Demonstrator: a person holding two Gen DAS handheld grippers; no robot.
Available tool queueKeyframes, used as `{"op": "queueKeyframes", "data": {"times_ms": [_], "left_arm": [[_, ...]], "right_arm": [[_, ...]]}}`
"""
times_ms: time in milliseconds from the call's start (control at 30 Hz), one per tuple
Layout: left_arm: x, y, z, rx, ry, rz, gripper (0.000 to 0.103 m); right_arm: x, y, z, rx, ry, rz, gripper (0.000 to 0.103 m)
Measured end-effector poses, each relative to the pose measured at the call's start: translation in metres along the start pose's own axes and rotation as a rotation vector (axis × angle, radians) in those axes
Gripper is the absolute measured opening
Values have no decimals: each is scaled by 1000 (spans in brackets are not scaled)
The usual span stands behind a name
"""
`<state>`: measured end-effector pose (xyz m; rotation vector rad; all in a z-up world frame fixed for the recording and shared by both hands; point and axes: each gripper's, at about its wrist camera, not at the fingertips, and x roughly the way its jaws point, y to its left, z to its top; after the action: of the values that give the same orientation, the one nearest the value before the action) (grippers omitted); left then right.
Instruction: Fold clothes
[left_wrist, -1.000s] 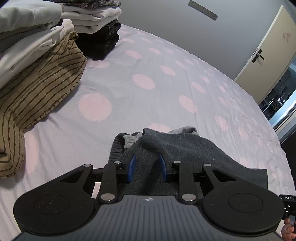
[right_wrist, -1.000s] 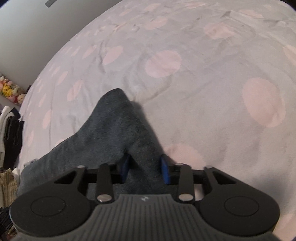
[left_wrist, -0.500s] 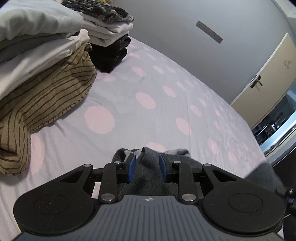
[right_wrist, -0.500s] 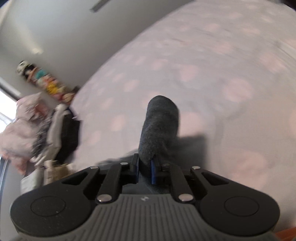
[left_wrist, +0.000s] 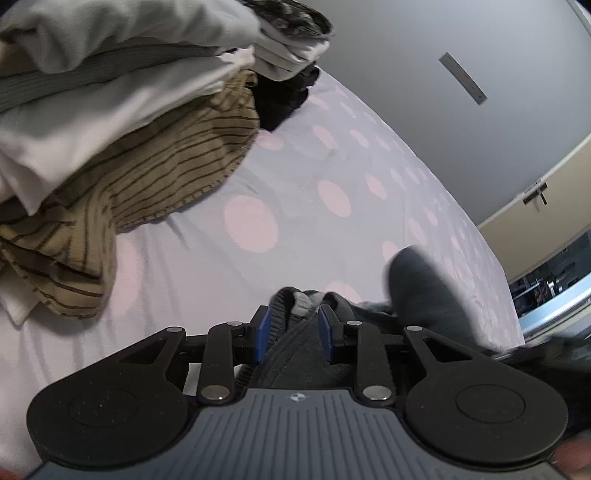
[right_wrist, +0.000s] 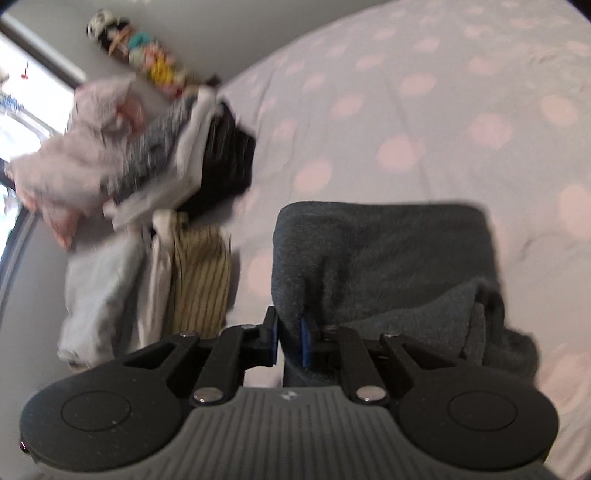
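A dark grey sweater (right_wrist: 384, 258) lies on the bed, partly folded over itself. My right gripper (right_wrist: 289, 336) is shut on a fold of it and holds that fold raised over the rest. In the left wrist view my left gripper (left_wrist: 294, 332) has its blue pads around the sweater's ribbed collar (left_wrist: 291, 314), jaws a little apart with the cloth between them. The raised, blurred grey fold (left_wrist: 424, 291) shows to its right.
The bed sheet (left_wrist: 295, 184) is lilac with pink dots. A pile of folded clothes, with a tan striped garment (left_wrist: 147, 177) at the bottom, lies at the left. A second stack (right_wrist: 155, 155) stands further back. A door (left_wrist: 546, 192) is at the far right.
My right gripper has swung the grey fold up and over toward the clothes piles. My left gripper has moved closer to the striped pile, still at the collar.
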<state>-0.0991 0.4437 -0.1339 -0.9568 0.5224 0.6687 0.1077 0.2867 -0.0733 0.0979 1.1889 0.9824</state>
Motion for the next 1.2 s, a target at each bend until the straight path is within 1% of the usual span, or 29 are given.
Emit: {"op": "queueKeyframes", "data": {"times_ms": [100,167,300,400,433,500,533,600,667,700,733,767,867,900,967,1033,1133,1167,1200], "left_arm": [[1,7,3,-25,6,-13,31],[3,8,3,-29,13,-19,31],[9,6,3,-14,27,-27,31],[7,5,2,-11,36,-60,31],[6,4,1,-11,38,-74,31],[3,0,-1,10,36,-100,31],[1,-5,-2,29,35,-113,32],[-1,-18,-7,81,44,-142,33],[-2,-32,-12,138,50,-164,40],[-2,-41,-15,180,49,-161,46],[-2,-51,-18,222,47,-158,49],[-2,-60,-22,266,45,-155,49],[0,-92,-29,394,35,-150,49],[1,-102,-31,434,37,-149,51],[6,-120,-39,514,62,-148,54],[14,-137,-50,598,92,-129,58],[25,-157,-69,711,127,-89,60],[29,-160,-75,745,137,-70,60],[32,-163,-81,775,148,-45,58]], "right_arm": [[34,6,-12,-22,34,-36,13],[51,4,-18,-20,61,-44,13],[70,3,-24,-38,92,-69,15],[56,14,-25,-116,77,-91,21],[46,19,-26,-156,56,-92,23],[20,24,-28,-237,-3,-90,33],[6,24,-28,-268,-37,-92,34],[-22,13,-27,-287,-101,-107,36],[-44,-10,-29,-267,-158,-153,36],[-55,-22,-31,-254,-185,-179,36],[-63,-37,-34,-230,-202,-200,36],[-69,-54,-37,-200,-214,-219,36],[-76,-99,-49,-92,-210,-238,36],[-76,-111,-53,-60,-206,-238,36],[-75,-130,-61,-22,-207,-237,36],[-73,-143,-70,-19,-214,-227,36],[-68,-153,-78,-38,-224,-209,36],[-66,-156,-80,-40,-227,-203,36],[-65,-160,-82,-39,-228,-195,36]]}}
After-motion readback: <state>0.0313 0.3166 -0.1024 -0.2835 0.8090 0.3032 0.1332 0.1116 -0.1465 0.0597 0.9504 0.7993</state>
